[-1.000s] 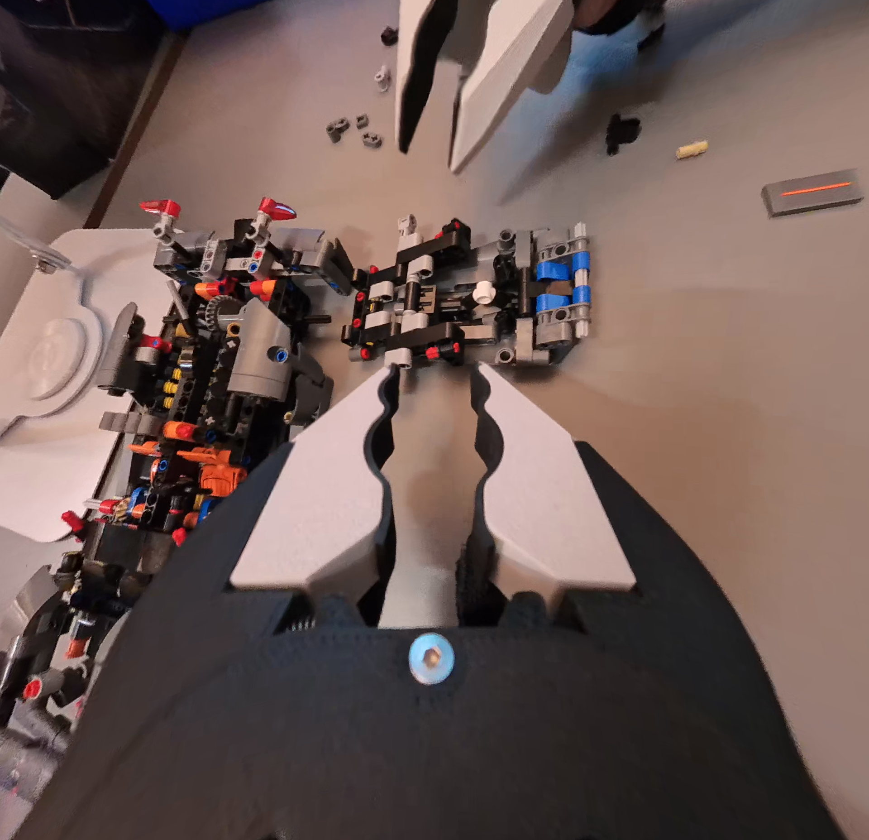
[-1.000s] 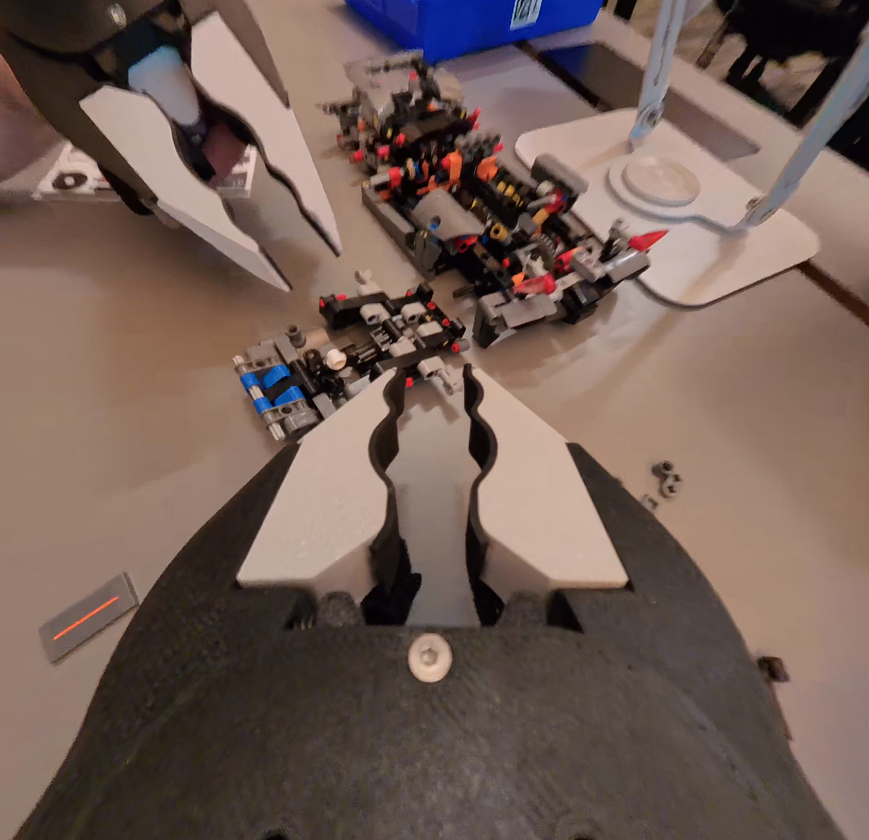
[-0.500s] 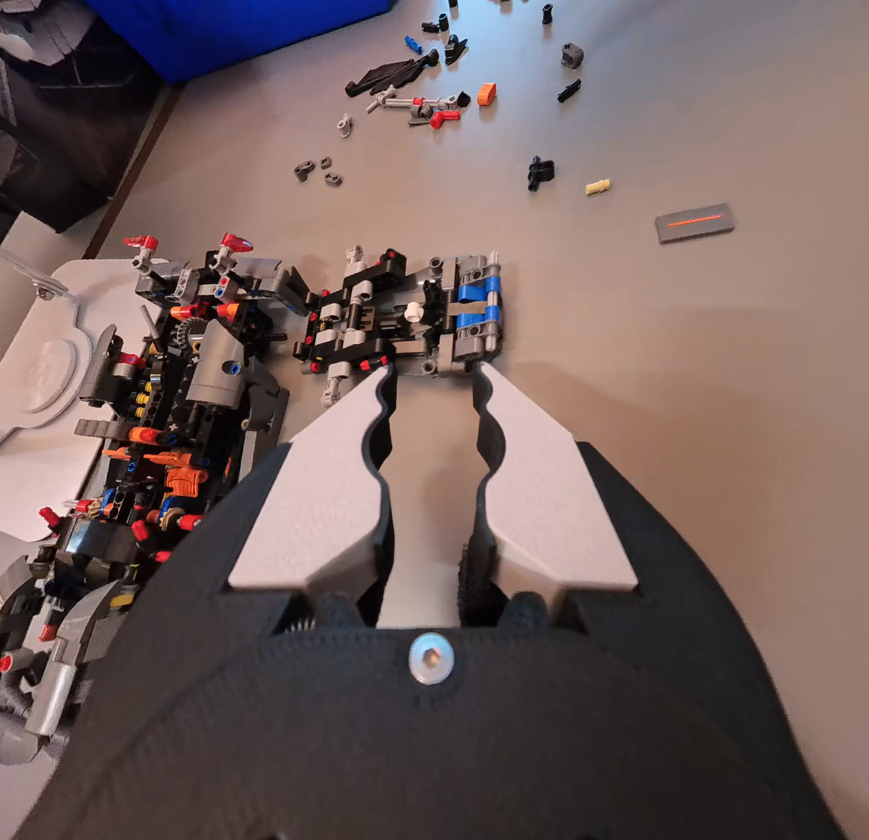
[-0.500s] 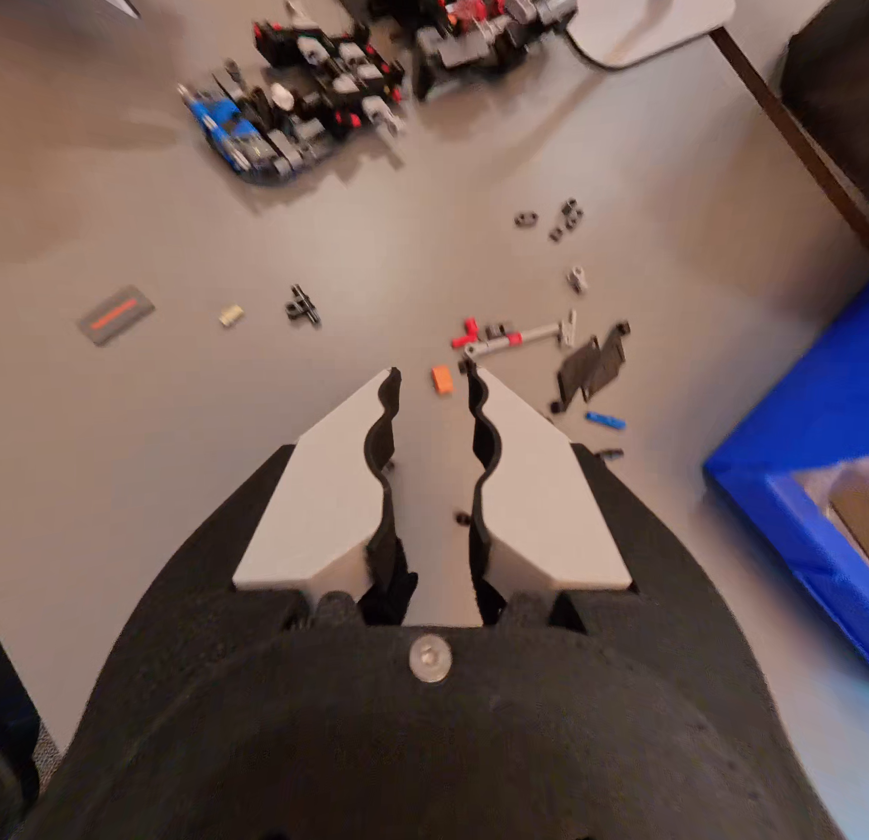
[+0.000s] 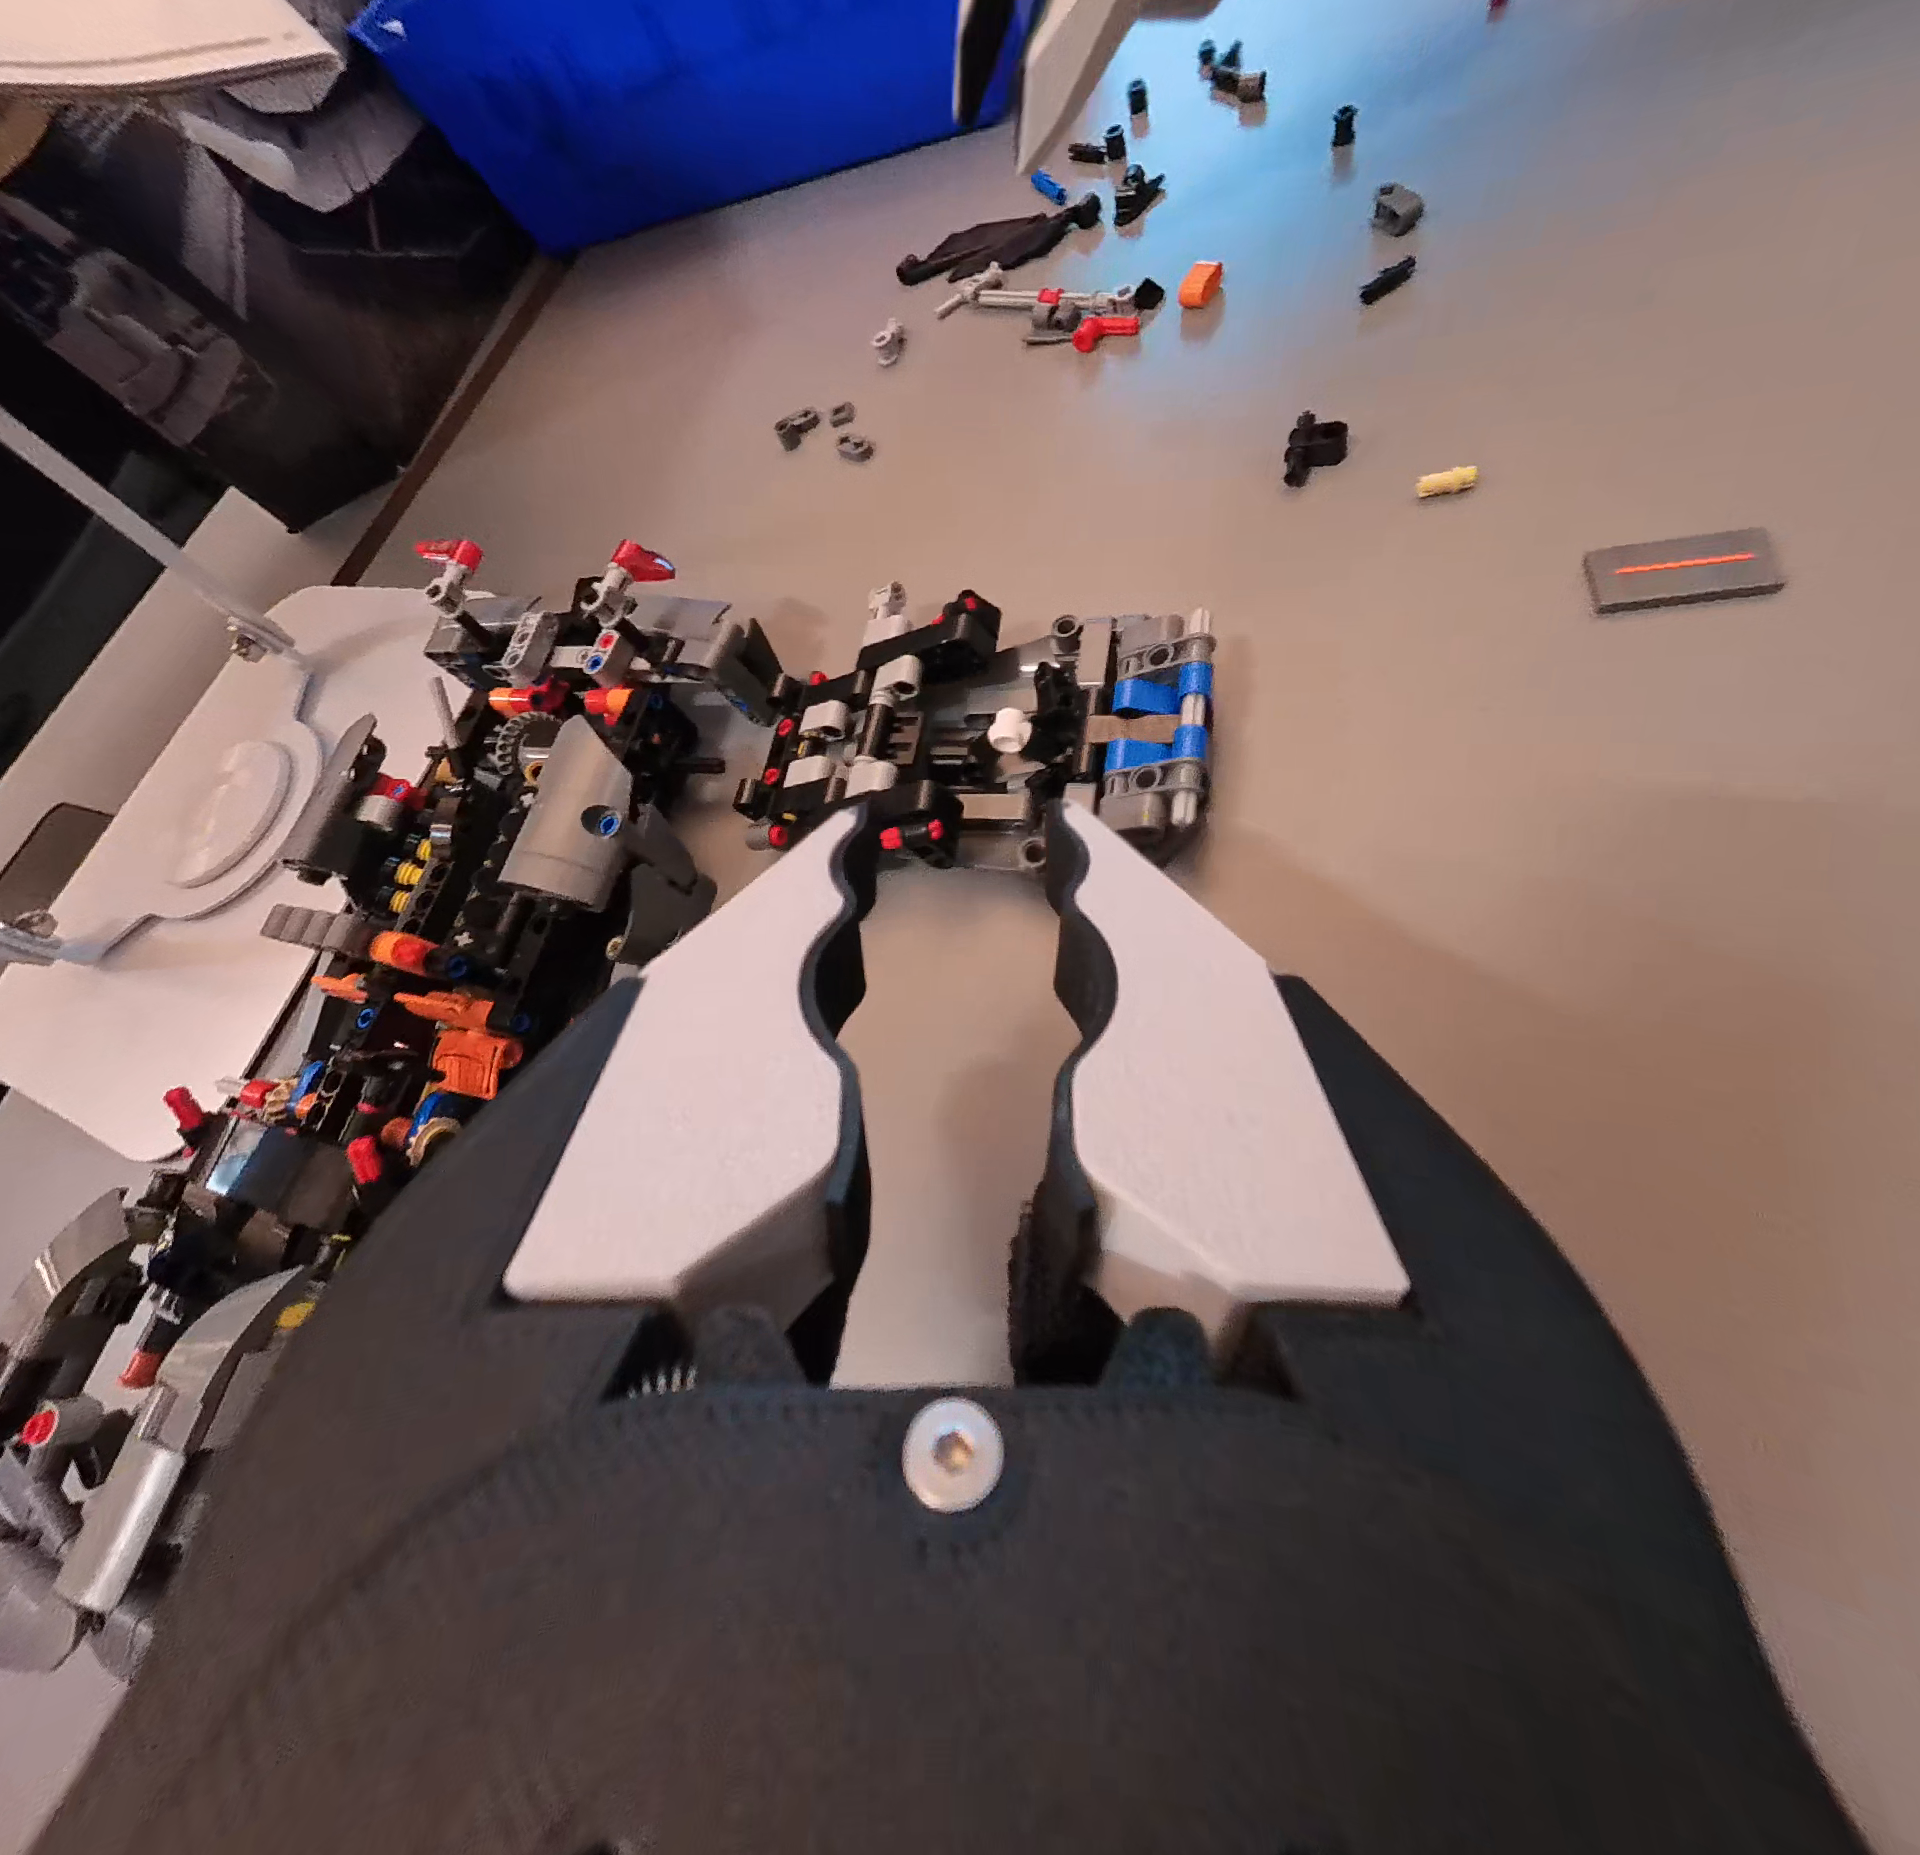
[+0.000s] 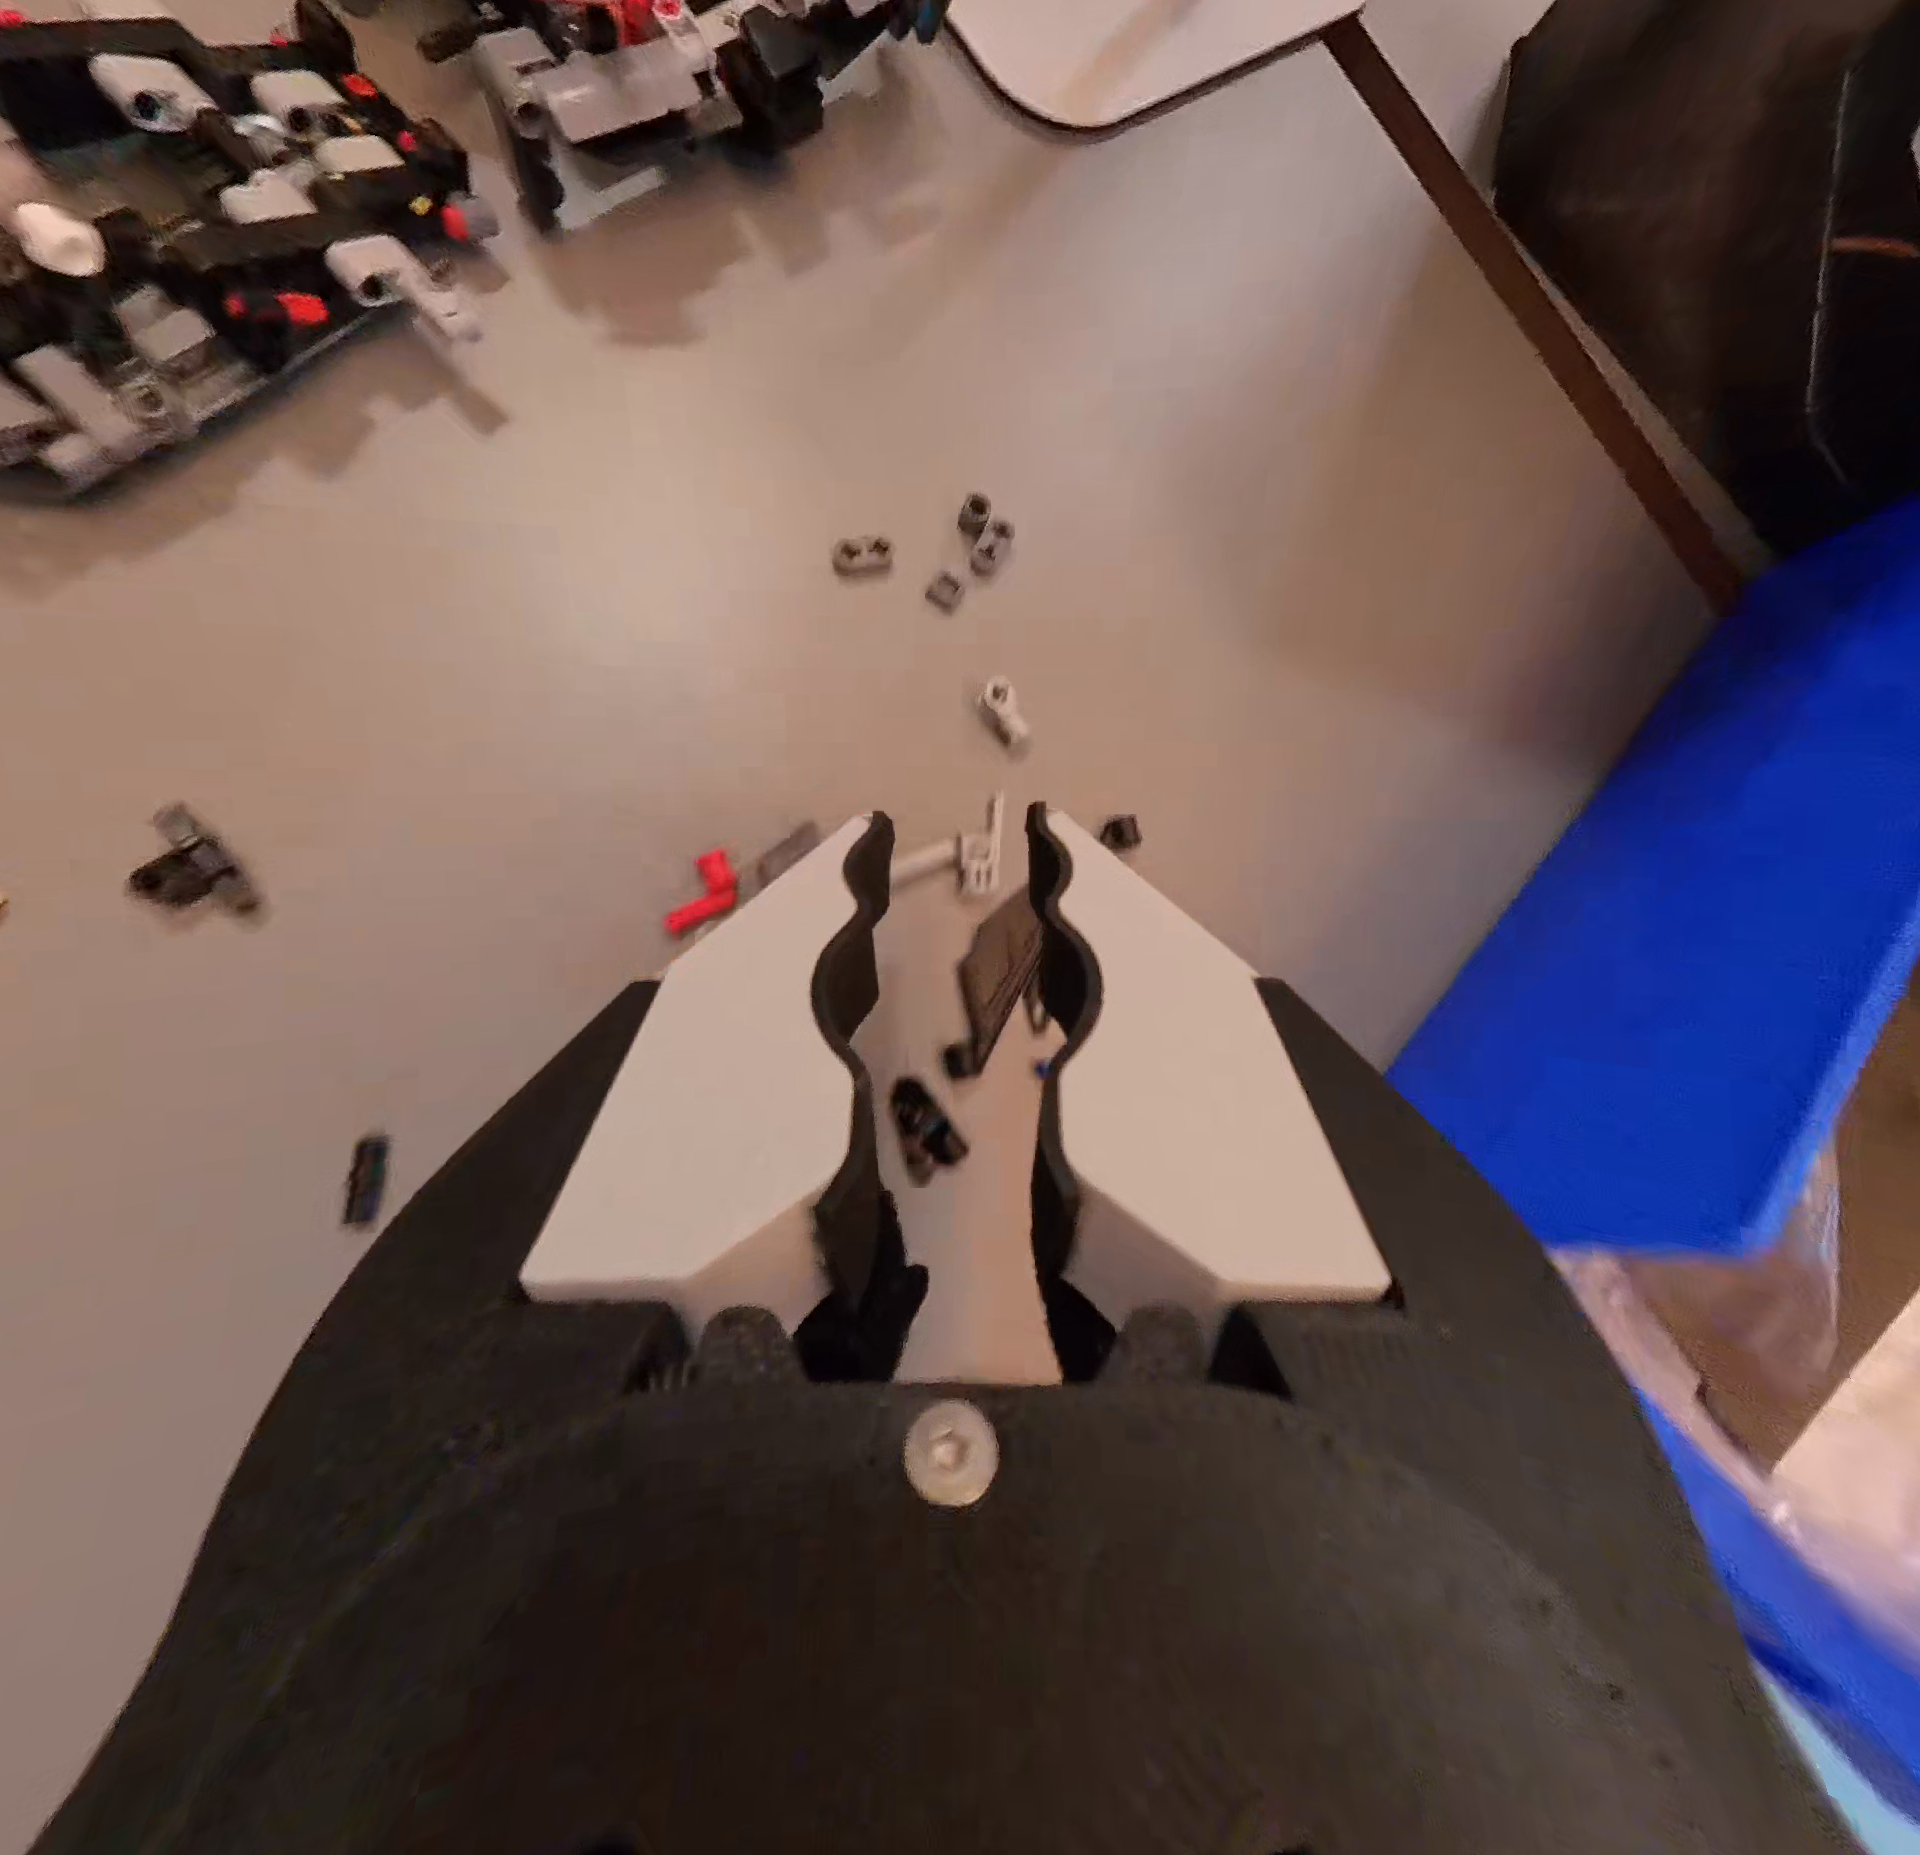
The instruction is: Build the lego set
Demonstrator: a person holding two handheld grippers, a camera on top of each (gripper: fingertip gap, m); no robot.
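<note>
The left hand-held gripper [image 5: 958, 826] hung with its jaws parted and nothing between them, its tips right at the near edge of the small black-and-grey sub-assembly [image 5: 977, 740], the one with blue pieces at its right end. That module lay flat on the grey surface [image 5: 1558, 922], just beside the larger, denser chassis build [image 5: 520, 818] to its left, the two so near that I could not tell whether they touched. The pairing looked deliberate: the small module probably sat there ready to be joined to the big one, and the left tool seemed posted to steady it.

The right hand-held gripper [image 6: 958, 829] was also spread wide and empty, poised low over the scatter of loose parts well apart from the builds. Between and just past its tips lay a light grey axle piece with a connector [image 6: 971, 855], and under the gap a flat black panel [image 6: 1003, 964] and a small black connector [image 6: 925, 1125]. A red pin [image 6: 704, 889] sat just left of its left finger. My guess was that it was choosing the next piece (which one, the views could not settle).

Clutter was the main hindrance: the small parts lay close together, so a closing grip could nudge neighbours. The blue bin [image 6: 1662, 922] stood near on the right, limiting room on that side. Farther off were three small grey connectors [image 5: 821, 429], an orange piece [image 5: 1200, 283], a tan pin [image 5: 1446, 483] and a grey tile with an orange line [image 5: 1683, 569]. A white stand base [image 5: 156, 870] crowded the chassis on its far left.
</note>
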